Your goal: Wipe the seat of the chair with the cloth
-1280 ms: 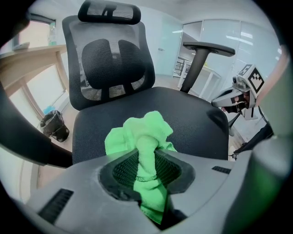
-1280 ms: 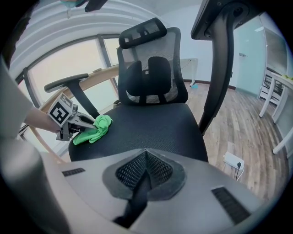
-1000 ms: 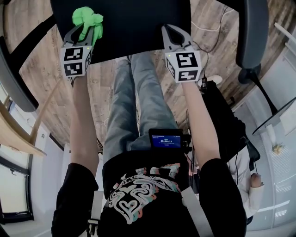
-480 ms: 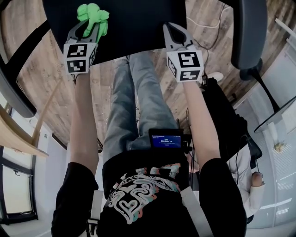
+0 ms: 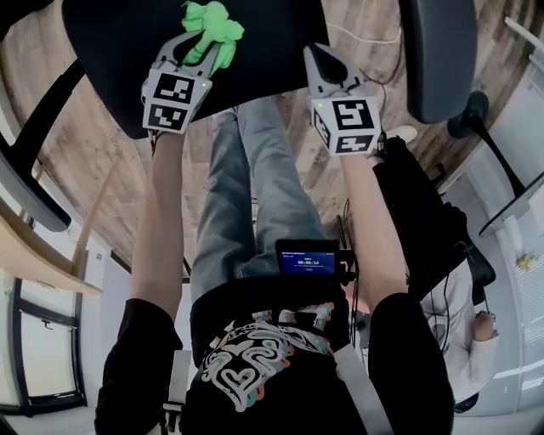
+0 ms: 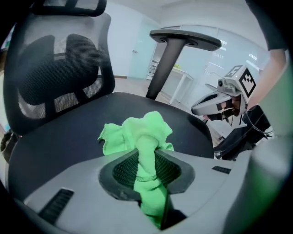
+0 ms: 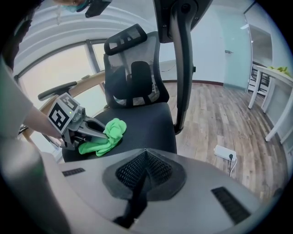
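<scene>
Change: my left gripper [image 5: 197, 44] has slid with the green cloth [image 5: 210, 21] from the front left corner of the seat [image 5: 110, 59] inward, toward the middle of the front edge and nearer my right gripper [image 5: 316, 53].
Meaning: I judge this to be one sideways wiping stroke under way. The left front part has been passed over, and the middle, the right side and the back of the seat are probably still to do.
Left fingers: clenched on the cloth. A twisted strand of it runs down between the jaws, pinched tight.
Cloth and fingers: the bunched free end spills out just past my left fingertips, spreading a little to either side of them. From the right gripper view it lies on the seat surface under and ahead of those tips, so it seems to be touching the seat.
Right fingers: closed together with nothing between them. They hover over the front edge of the seat toward its right corner, apart from the cloth and taking no part in the wipe.
Seat beyond: bare dark upholstery stretches from the cloth to the back edge.
Backrest: the mesh backrest [image 6: 55, 77] stands upright at the far edge.
Armrest: one armrest [image 6: 185, 39] rises on its post from the far right edge of the seat.
</scene>
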